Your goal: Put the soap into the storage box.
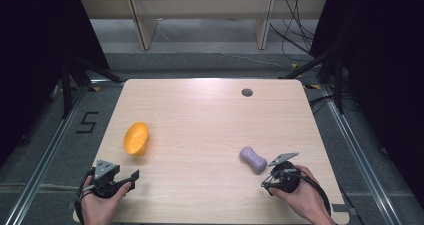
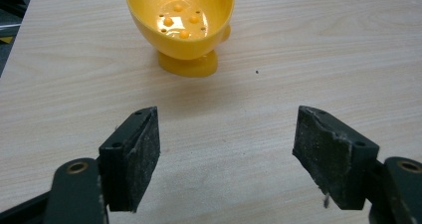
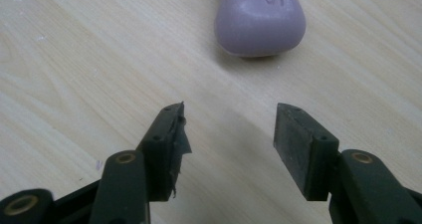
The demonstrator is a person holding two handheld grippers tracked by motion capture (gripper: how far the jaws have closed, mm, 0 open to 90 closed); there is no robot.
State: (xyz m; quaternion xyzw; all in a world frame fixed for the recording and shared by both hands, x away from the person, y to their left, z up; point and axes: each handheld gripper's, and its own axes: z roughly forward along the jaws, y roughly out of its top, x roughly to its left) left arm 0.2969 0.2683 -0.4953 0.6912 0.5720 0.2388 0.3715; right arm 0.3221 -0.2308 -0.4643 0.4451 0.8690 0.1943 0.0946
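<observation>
A yellow bowl [image 1: 136,138] lies tipped on its side on the left of the wooden table [image 1: 200,120]; in the left gripper view the yellow bowl [image 2: 181,20] shows its holed inside, straight ahead of the jaws. My left gripper [image 2: 226,157] stands open with bare table between its pads, near the front left corner [image 1: 125,179]. A purple bar of soap [image 1: 252,159] lies right of centre, and the same soap [image 3: 260,22] sits just beyond my right gripper [image 3: 229,144]. That right gripper [image 1: 272,177] is open and holds nothing.
A small dark grommet [image 1: 247,92] is set into the table near its far edge. Wooden frame legs [image 1: 141,25] and loose cables [image 1: 295,30] stand on the floor behind the table. Metal rails [image 1: 45,155] run along both sides.
</observation>
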